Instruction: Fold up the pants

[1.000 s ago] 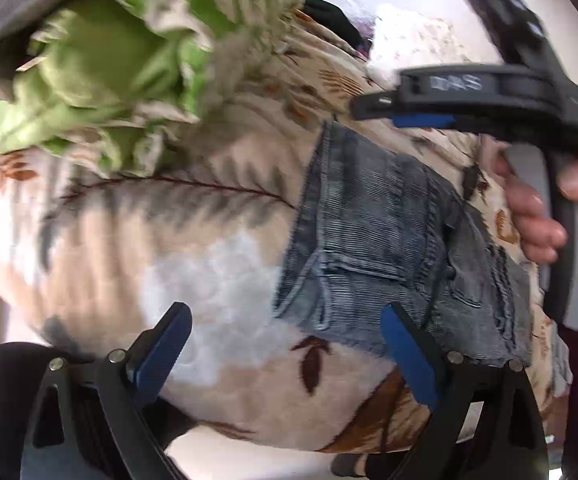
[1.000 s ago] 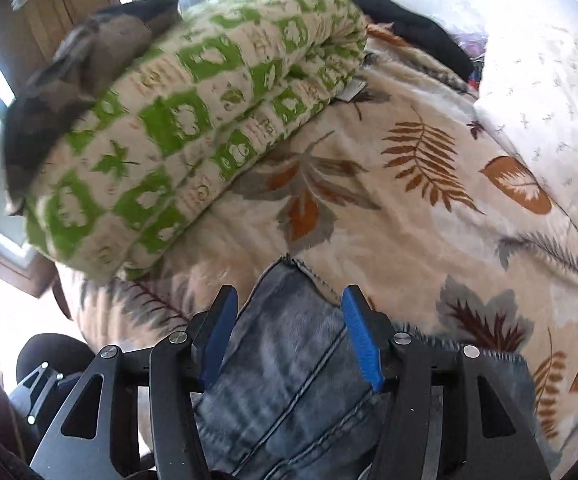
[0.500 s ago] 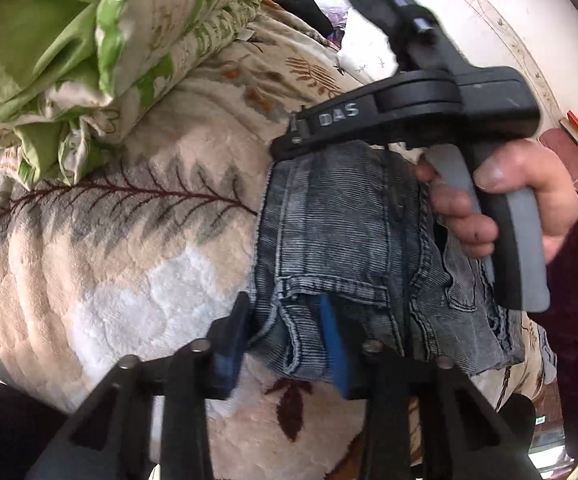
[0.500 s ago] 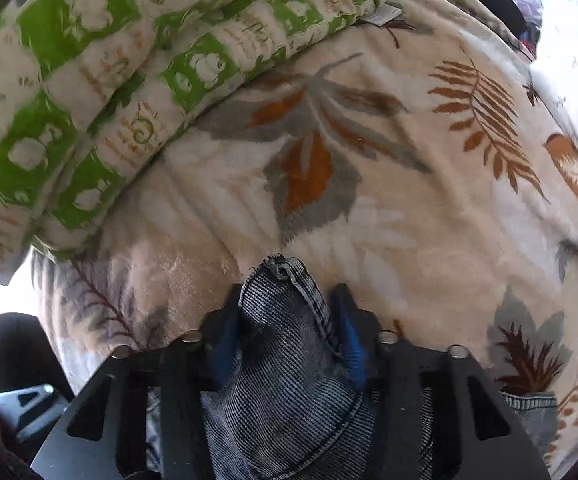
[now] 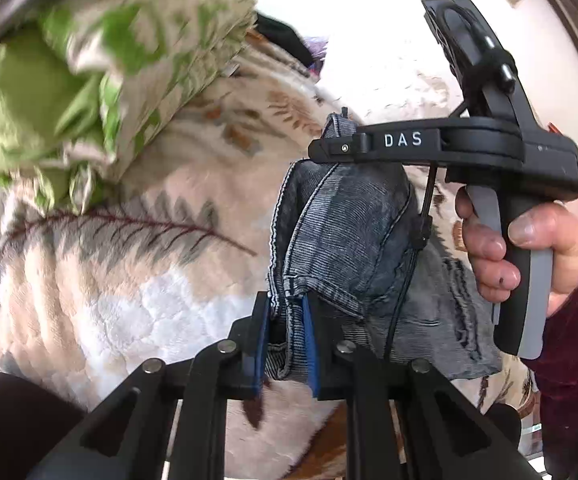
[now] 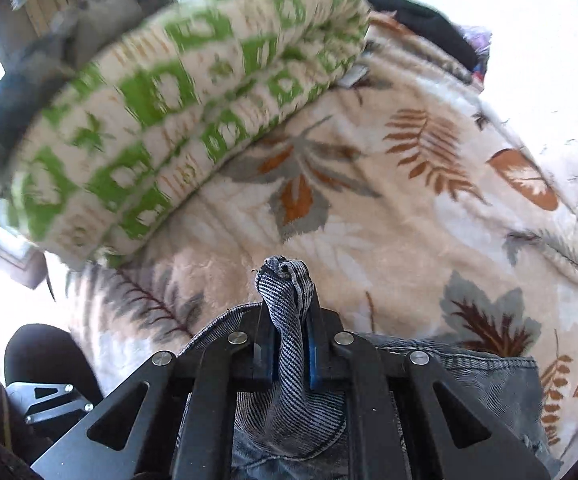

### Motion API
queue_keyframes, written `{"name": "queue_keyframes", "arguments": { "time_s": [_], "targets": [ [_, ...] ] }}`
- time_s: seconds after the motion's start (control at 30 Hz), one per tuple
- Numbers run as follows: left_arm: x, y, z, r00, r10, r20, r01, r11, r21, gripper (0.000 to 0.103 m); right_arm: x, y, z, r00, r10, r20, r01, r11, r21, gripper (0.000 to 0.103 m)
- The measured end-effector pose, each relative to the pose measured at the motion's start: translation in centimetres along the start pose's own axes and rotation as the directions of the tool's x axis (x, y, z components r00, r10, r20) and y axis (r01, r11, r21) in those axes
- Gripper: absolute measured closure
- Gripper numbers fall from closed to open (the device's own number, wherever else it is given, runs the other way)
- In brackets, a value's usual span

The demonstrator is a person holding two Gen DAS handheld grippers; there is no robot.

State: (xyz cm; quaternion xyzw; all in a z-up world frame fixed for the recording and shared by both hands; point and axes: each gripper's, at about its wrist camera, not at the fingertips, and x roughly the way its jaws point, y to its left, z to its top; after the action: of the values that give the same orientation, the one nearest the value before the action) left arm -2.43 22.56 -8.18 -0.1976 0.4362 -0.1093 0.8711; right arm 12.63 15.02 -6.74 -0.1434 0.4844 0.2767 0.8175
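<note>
The pants [image 5: 353,240] are grey-blue denim, folded into a thick bundle on a leaf-print blanket [image 5: 129,280]. My left gripper [image 5: 285,344] is shut on the near hem edge of the pants. My right gripper [image 6: 287,344] is shut on the far corner of the pants [image 6: 285,320], which sticks up between its blue pads. In the left wrist view the right gripper [image 5: 333,142] shows from the side, held by a hand, with the denim lifted off the blanket between the two grippers.
A folded green-and-cream quilt [image 6: 161,112] lies on the blanket to the left, close to the pants. A dark garment [image 6: 417,12] lies at the far end. A white patterned sheet [image 6: 549,60] covers the far right.
Both grippers have shut on the denim, having been open a second ago. The pants edge has been raised off the blanket and both views have pulled up and back.
</note>
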Motion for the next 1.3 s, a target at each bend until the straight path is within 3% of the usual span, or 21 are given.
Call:
{"name": "queue_keyframes", "arguments": {
  "time_s": [0.27, 0.4, 0.6, 0.73, 0.97, 1.17, 1.3],
  "targets": [
    [-2.2, -7.7, 1.0, 0.993, -0.116, 0.004, 0.114, 0.981, 0.155, 0.086, -7.1, -2.9, -1.5, 0.990, 0.033, 0.138, -0.042, 0.997, 0.062, 0.093],
    [-1.2, -13.2, 1.3, 0.981, -0.190, -0.039, 0.194, 0.948, 0.250, 0.086, -11.0, -6.8, -3.4, 0.977, 0.057, 0.205, -0.083, 0.990, 0.117, 0.093],
    [1.3, -22.1, -0.4, 0.954, -0.255, -0.158, 0.296, 0.882, 0.366, 0.086, -16.1, -14.5, -9.7, 0.959, 0.036, 0.281, -0.107, 0.964, 0.243, 0.093],
    [4.5, -27.6, -2.4, 0.935, -0.256, -0.247, 0.343, 0.834, 0.433, 0.086, -17.7, -20.4, -15.2, 0.955, 0.004, 0.295, -0.113, 0.928, 0.355, 0.093],
    [12.2, -32.7, -6.0, 0.877, -0.238, -0.417, 0.419, 0.804, 0.421, 0.086, -15.4, -28.4, -23.6, 0.948, 0.004, 0.318, -0.182, 0.825, 0.534, 0.093],
    [12.9, -33.2, -6.9, 0.869, -0.239, -0.434, 0.435, 0.787, 0.437, 0.086, -12.9, -31.5, -27.9, 0.917, 0.047, 0.397, -0.305, 0.726, 0.617, 0.093],
    [12.0, -34.1, -6.6, 0.876, -0.244, -0.417, 0.437, 0.767, 0.469, 0.086, -14.3, -31.6, -27.8, 0.888, 0.051, 0.457, -0.355, 0.709, 0.610, 0.093]
  ]
}}
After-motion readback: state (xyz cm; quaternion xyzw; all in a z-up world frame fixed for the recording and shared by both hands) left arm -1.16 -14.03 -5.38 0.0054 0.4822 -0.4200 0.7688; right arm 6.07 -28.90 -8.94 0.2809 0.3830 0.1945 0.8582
